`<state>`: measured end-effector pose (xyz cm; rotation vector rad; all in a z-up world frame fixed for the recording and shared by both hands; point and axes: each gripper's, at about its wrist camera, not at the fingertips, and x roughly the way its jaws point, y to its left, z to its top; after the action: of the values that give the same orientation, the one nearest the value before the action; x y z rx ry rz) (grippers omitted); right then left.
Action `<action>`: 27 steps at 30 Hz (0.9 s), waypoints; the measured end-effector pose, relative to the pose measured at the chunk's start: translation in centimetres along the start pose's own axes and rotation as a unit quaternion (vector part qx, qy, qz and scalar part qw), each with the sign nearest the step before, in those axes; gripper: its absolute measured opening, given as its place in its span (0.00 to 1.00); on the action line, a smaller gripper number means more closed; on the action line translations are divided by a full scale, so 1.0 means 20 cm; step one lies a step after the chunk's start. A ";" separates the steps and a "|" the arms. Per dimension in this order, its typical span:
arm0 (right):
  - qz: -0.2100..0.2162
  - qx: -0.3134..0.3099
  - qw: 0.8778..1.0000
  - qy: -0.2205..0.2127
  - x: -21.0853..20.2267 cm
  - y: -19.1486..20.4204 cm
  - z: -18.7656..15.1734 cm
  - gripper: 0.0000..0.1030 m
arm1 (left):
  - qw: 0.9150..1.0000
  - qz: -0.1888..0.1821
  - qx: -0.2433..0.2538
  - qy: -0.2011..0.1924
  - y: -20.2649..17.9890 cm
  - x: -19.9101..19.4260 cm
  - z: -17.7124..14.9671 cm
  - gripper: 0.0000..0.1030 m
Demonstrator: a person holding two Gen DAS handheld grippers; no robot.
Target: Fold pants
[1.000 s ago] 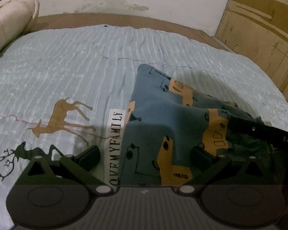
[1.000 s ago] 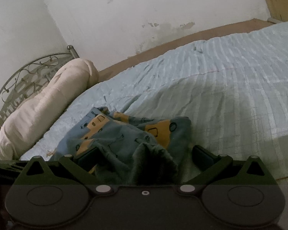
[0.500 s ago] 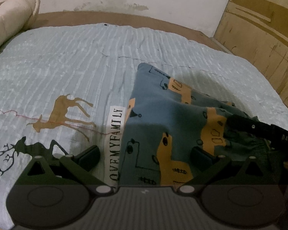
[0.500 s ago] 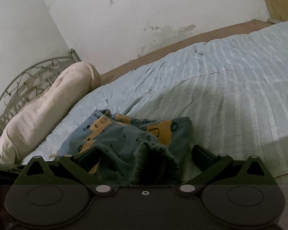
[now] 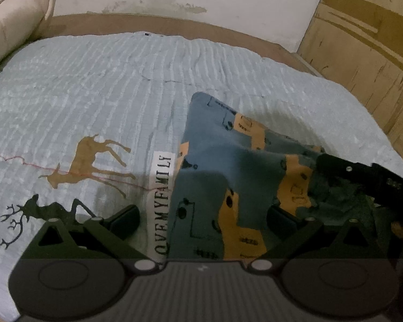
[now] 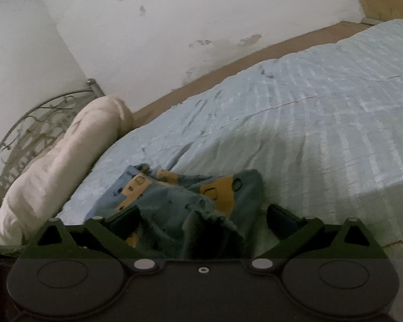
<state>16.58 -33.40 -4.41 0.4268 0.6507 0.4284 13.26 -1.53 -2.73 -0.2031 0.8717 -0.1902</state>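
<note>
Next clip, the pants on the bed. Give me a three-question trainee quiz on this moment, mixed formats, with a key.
1. True or false: the pants lie flat and smooth on the bedspread.
2. Which deer print lies nearer the left gripper? A) black deer B) brown deer
3. Fill in: the cream roll lies against the metal ____.

Key: 1 false, they are bunched; 2 A; 3 headboard.

Stained white wall (image 6: 174, 26) w/ metal headboard (image 6: 27, 131) – plywood panel (image 5: 362, 53) rt
</note>
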 end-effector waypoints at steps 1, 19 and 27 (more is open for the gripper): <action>-0.006 0.005 1.000 -0.002 0.00 0.00 0.00 0.89 | 1.000 -0.004 -0.003 -0.001 0.01 -0.01 0.01 0.99; -0.030 -0.006 0.998 -0.054 -0.14 0.13 -0.02 0.23 | 0.997 0.003 -0.077 -0.012 0.04 -0.06 0.01 0.17; -0.017 -0.071 0.993 -0.088 -0.14 0.24 0.14 0.14 | 0.995 -0.015 -0.074 -0.059 0.00 -0.15 0.10 0.14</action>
<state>15.18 -31.40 1.30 0.3138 0.4521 0.3972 12.91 -0.61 0.84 -0.3621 0.7656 -0.1413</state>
